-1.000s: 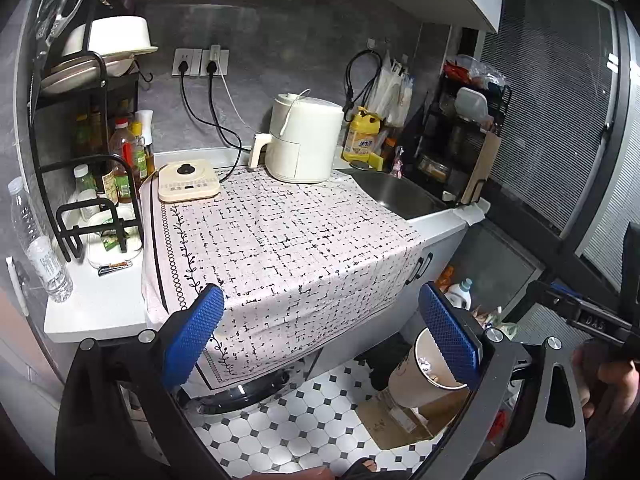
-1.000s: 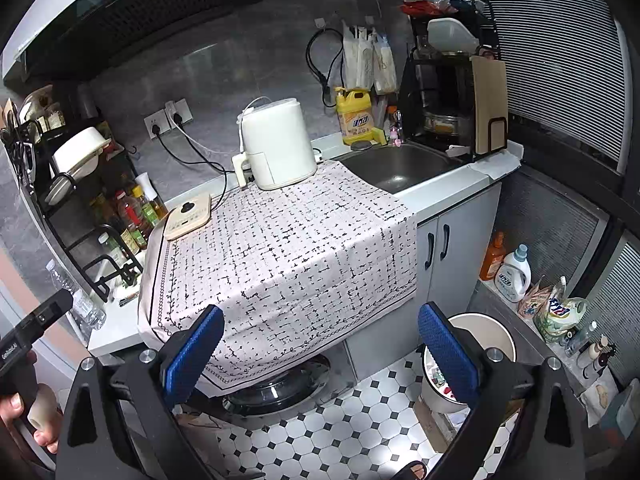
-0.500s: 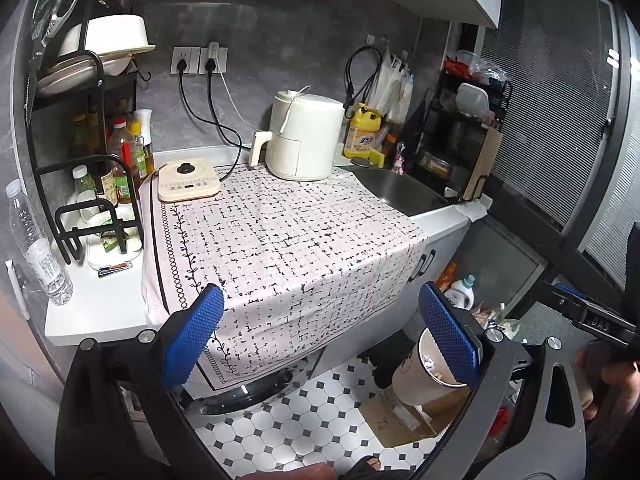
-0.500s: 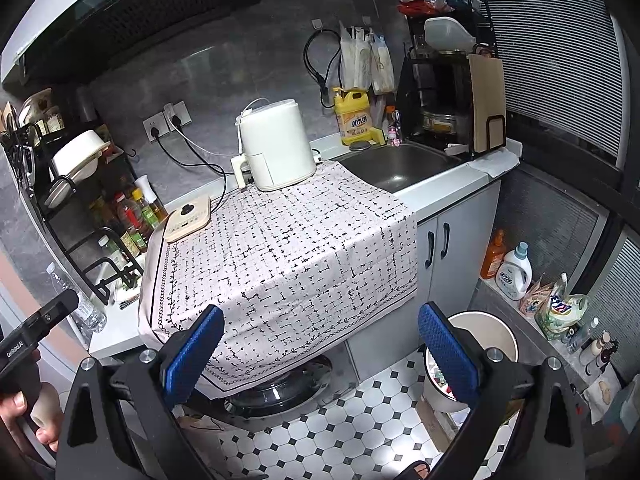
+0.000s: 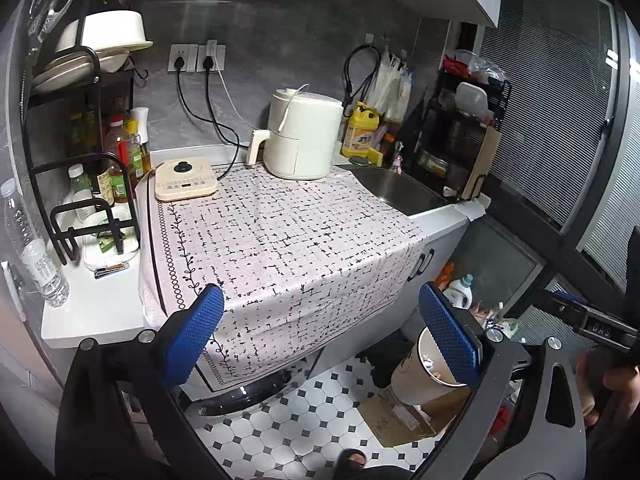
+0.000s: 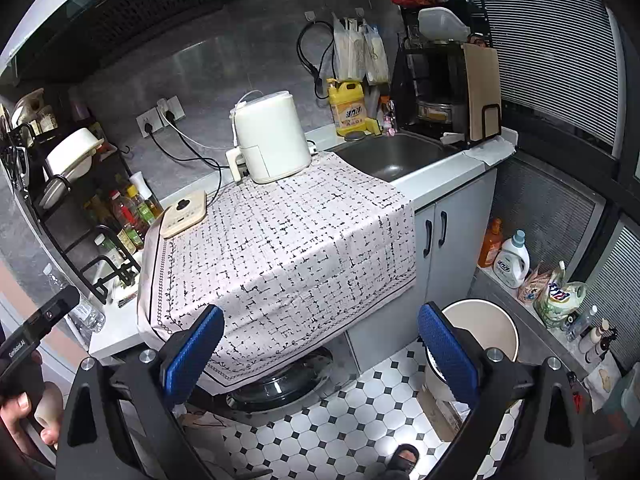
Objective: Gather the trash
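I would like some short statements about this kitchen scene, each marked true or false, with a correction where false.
1. Both grippers, left and right, are open and hold nothing. True.
2. The air fryer stands on the patterned cloth. True.
3. The trash bin stands on the counter. False: it stands on the tiled floor.
4. The yellow detergent bottle lies in the sink. False: it stands upright behind the sink.

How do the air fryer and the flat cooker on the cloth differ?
The air fryer is tall and rounded; the cooker is low and flat. The air fryer stands at the back of the cloth near the sink; the cooker sits at its left corner by the bottles. The cooker has a black knob on top; the fryer does not. Both are cream-coloured.
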Demonstrator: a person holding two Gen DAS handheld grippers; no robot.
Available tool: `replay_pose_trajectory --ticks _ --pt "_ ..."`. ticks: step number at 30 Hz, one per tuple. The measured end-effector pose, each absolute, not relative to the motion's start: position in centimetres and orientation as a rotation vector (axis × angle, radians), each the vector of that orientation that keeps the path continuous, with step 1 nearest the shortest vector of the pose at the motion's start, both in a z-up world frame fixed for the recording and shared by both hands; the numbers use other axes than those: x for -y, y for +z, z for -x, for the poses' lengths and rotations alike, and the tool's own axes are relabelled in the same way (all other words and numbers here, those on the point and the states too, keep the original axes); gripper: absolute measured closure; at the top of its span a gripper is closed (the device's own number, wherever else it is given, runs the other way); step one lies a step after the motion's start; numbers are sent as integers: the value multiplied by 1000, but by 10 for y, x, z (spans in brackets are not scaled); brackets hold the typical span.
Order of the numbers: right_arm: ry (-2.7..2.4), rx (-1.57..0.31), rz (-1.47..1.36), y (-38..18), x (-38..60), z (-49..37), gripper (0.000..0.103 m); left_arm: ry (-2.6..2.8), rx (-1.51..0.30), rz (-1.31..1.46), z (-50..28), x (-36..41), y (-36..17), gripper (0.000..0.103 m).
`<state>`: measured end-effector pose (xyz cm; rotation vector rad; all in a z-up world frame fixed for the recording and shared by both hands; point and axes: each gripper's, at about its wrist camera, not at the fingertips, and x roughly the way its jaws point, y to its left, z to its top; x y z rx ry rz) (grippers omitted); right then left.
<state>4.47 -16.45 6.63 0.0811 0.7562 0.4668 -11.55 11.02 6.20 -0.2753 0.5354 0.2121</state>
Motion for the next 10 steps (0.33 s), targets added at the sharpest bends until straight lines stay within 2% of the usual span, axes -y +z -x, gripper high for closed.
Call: replay_pose_trajectory --ticks 8,10 --pt "461 -789 -55 61 150 -58 8 153 -533 314 108 -121 57 6" --pt "480 -799 -39 58 138 -65 8 59 -556 395 106 -134 50 6"
